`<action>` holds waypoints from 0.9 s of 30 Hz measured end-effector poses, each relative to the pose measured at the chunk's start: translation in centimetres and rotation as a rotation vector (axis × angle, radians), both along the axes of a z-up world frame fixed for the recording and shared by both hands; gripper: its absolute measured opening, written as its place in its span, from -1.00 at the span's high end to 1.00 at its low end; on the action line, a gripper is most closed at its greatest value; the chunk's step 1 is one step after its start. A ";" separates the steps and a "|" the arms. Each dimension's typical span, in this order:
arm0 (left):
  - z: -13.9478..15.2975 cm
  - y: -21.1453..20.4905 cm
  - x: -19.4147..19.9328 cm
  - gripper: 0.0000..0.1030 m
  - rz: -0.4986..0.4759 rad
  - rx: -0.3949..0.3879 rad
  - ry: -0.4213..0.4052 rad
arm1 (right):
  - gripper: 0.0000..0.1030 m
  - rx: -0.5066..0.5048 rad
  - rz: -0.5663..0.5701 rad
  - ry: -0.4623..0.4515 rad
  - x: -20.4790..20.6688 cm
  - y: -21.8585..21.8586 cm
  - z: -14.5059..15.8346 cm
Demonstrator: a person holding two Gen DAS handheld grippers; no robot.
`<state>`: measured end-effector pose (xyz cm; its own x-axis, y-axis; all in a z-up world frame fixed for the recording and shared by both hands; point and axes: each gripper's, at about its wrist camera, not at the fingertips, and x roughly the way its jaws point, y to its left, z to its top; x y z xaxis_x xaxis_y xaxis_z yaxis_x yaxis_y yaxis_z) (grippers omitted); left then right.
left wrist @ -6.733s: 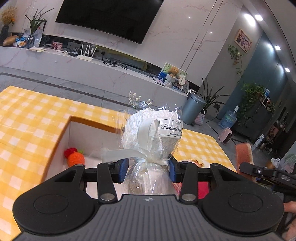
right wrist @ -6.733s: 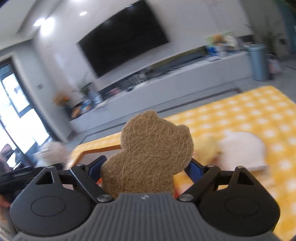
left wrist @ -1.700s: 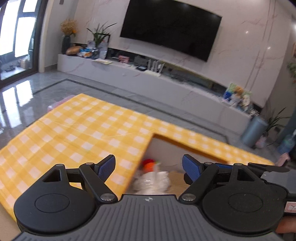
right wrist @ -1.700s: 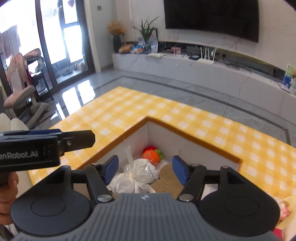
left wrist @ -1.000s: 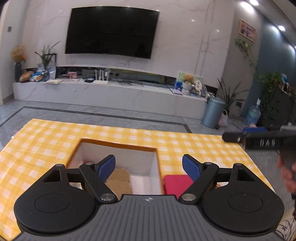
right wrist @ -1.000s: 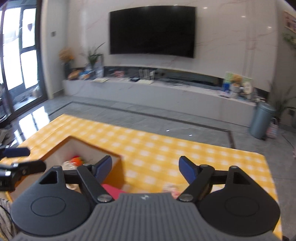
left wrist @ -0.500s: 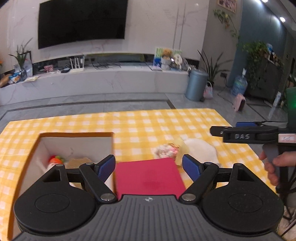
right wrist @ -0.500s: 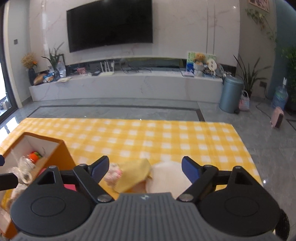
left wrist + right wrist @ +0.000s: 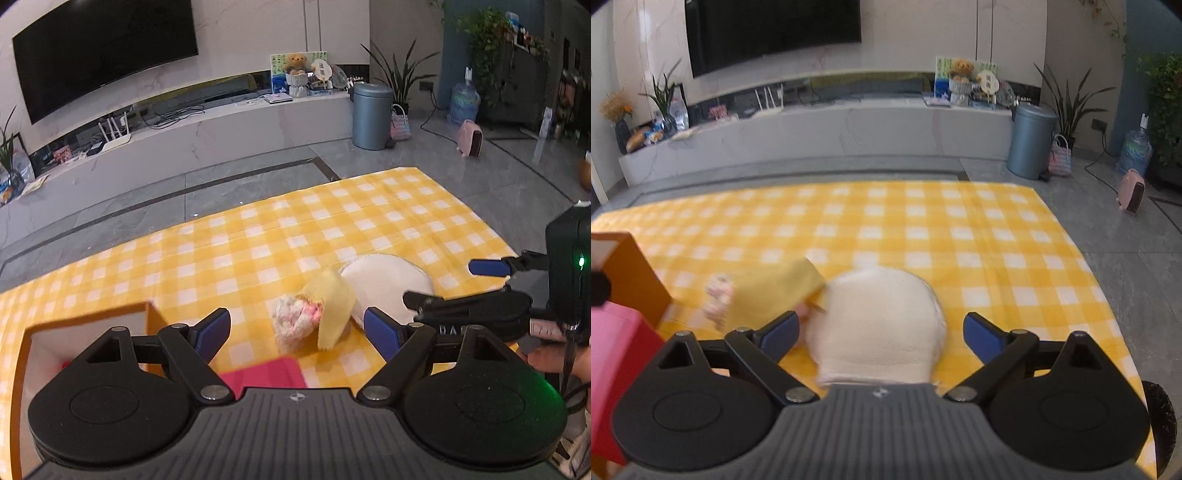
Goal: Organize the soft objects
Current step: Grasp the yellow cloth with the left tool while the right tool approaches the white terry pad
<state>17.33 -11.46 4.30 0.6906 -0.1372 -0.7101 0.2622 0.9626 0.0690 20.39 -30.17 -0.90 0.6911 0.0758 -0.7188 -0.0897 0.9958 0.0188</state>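
A round white pad (image 9: 879, 325) lies on the yellow checked cloth (image 9: 923, 229), between the jaws of my right gripper (image 9: 882, 334). Those jaws are opening and the pads stand clear of it. Left of it lie a yellow cloth (image 9: 775, 288) and a pink-white fluffy piece (image 9: 718, 295). My left gripper (image 9: 297, 332) is open and empty, just short of the fluffy piece (image 9: 295, 321) and the yellow cloth (image 9: 332, 302). The left wrist view also has the white pad (image 9: 384, 277) and the right gripper (image 9: 454, 284) beside it.
An orange box (image 9: 88, 317) with white inner walls stands at the left, a red flat thing (image 9: 262, 373) beside it. The table's right edge (image 9: 1082, 258) drops to grey floor. A hand (image 9: 546, 358) holds the right gripper. A grey bin (image 9: 1030, 140) and a TV bench stand far off.
Both views have swung right, away from the box, and sunk toward the loose pieces. The white pad now lies between the right jaws, which stand wider. The left gripper stays open.
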 end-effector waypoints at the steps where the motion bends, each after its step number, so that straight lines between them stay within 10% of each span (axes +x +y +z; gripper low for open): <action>1: -0.2 -0.4 0.3 -0.87 -0.015 0.001 -0.004 | -0.82 -0.004 -0.012 0.008 0.3 -0.3 -0.5; 9: -3.7 -3.1 5.8 -0.83 -0.131 -0.048 0.131 | -0.82 0.028 -0.107 0.033 1.3 -2.2 -2.2; 18: -6.7 -5.9 9.7 -0.82 -0.111 0.122 0.202 | -0.82 0.008 -0.114 0.028 1.5 -2.6 -2.6; 27: -8.9 -7.0 10.7 -0.36 -0.114 0.200 0.222 | -0.82 -0.019 -0.115 0.022 1.4 -2.4 -2.4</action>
<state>28.03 -18.41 -4.64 0.5040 -0.0473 -0.8624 0.3978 0.8990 0.1832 21.76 -32.57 -3.33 0.6782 -0.0166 -0.7347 0.0253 0.9997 0.0007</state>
